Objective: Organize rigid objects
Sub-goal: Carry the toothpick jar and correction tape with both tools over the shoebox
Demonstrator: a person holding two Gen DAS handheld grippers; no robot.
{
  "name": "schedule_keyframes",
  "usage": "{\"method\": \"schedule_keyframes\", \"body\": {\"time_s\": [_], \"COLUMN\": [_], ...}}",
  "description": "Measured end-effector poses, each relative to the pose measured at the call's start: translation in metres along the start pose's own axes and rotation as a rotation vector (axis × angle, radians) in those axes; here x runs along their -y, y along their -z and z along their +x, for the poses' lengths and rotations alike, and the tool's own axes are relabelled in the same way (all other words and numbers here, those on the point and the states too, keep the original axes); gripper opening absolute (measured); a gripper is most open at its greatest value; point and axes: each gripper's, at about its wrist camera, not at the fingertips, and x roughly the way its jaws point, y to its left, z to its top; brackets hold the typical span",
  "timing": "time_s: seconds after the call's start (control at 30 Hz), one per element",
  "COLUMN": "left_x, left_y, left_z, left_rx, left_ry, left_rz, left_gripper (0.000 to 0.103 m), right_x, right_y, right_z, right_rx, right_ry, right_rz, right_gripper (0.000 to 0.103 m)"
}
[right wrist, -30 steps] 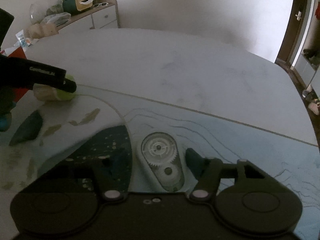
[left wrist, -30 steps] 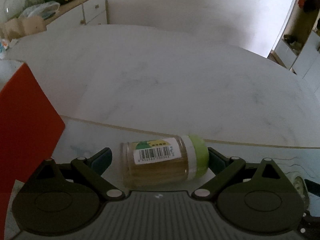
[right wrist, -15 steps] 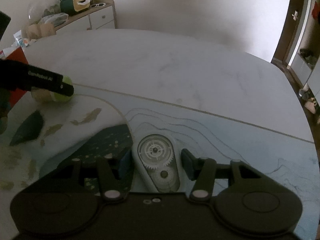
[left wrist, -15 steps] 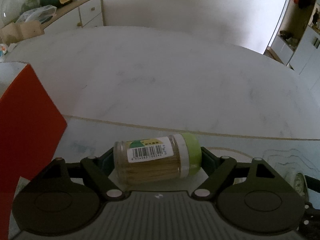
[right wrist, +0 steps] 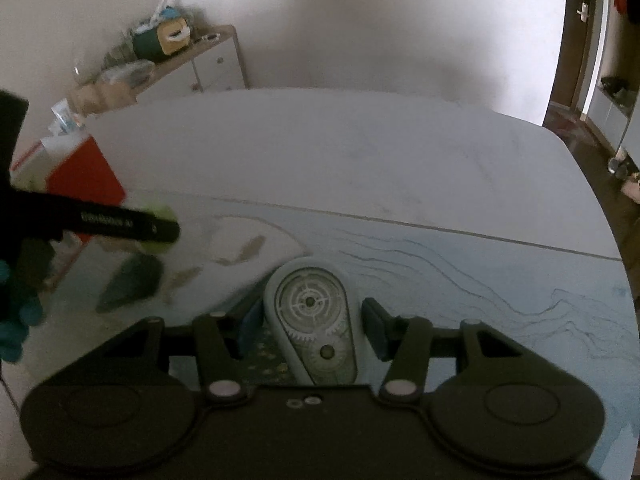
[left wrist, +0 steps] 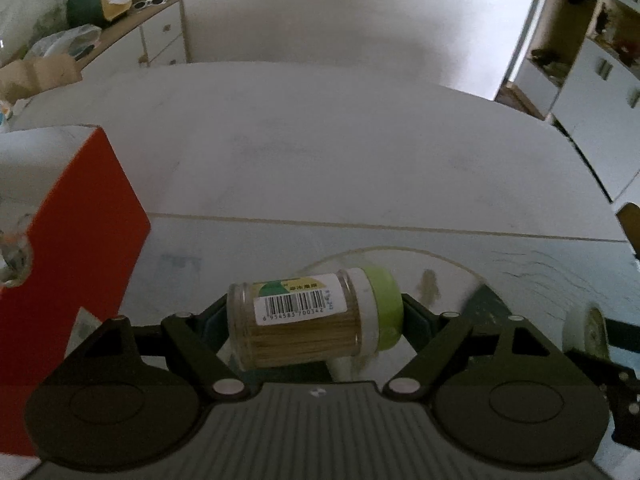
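Both pickups look done from my end; neither item is stowed yet.

Left gripper (left wrist: 314,318): fingers clamped end to end on the toothpick jar (left wrist: 308,320), one pad on the base, the other on the green cap (left wrist: 384,306). The jar lies sideways between the pads, barcode label up, and looks clear of the mat (left wrist: 520,272) below it.

Right gripper (right wrist: 310,322): fingers closed on the correction tape dispenser (right wrist: 310,320), a pale blue body with a clear gear window, its narrow end pointing back at the camera. The left pad looks seated on its side. At the right pad I see a thin gap, so I call that contact probable, not certain. The dispenser seems off the mat.

Red box (left wrist: 60,248) stands at the left of the table (left wrist: 340,148), top open, just beside the jar-holding gripper. In the right wrist view that gripper sits near the box, blurred. I judge the box is the drop target, though nothing shows that for sure. Something pale is visible inside its near corner; I can't tell what.

Left to do, as I read it: carry the jar over the box opening and release, then the same with the dispenser. No other loose items visible on the mat.
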Motion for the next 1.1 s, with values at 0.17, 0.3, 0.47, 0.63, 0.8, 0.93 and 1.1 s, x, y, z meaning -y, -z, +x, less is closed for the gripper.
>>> {"method": "schedule_keyframes", "body": {"time_s": [0.17, 0.3, 0.47, 0.63, 0.8, 0.93, 1.1], "left_x": [-0.001, -0.004, -0.02, -0.045, -0.076, -0.105, -0.142], "left_y": [0.003, 0.007, 0.011, 0.011, 0.011, 0.01, 0.007], "left_z": [-0.031, -0.054, -0.079, -0.099, -0.117, -0.127, -0.131], "left_rx": [0.024, 0.042, 0.05, 0.054, 0.068, 0.079, 0.087], "left_ry": [0.036, 0.059, 0.073, 0.075, 0.07, 0.062, 0.049], "left_rz": [0.03, 0.047, 0.056, 0.054, 0.054, 0.047, 0.03], "left_gripper": [0.085, 0.085, 0.085, 0.085, 0.085, 0.085, 0.085], "right_x": [-0.013, -0.023, -0.045, -0.07, -0.1, -0.129, -0.167], "right_y": [-0.005, -0.01, -0.016, -0.023, -0.033, -0.04, -0.052], "right_z": [-0.024, -0.037, -0.052, -0.06, -0.06, -0.059, -0.051], "right_rx": [0.021, 0.03, 0.053, 0.076, 0.083, 0.089, 0.097], "right_ry": [-0.023, -0.047, -0.063, -0.08, -0.104, -0.114, -0.129], "right_rz": [0.031, 0.063, 0.035, 0.018, 0.012, -0.009, -0.027], "right_gripper": [0.053, 0.053, 0.053, 0.053, 0.053, 0.053, 0.053]}}
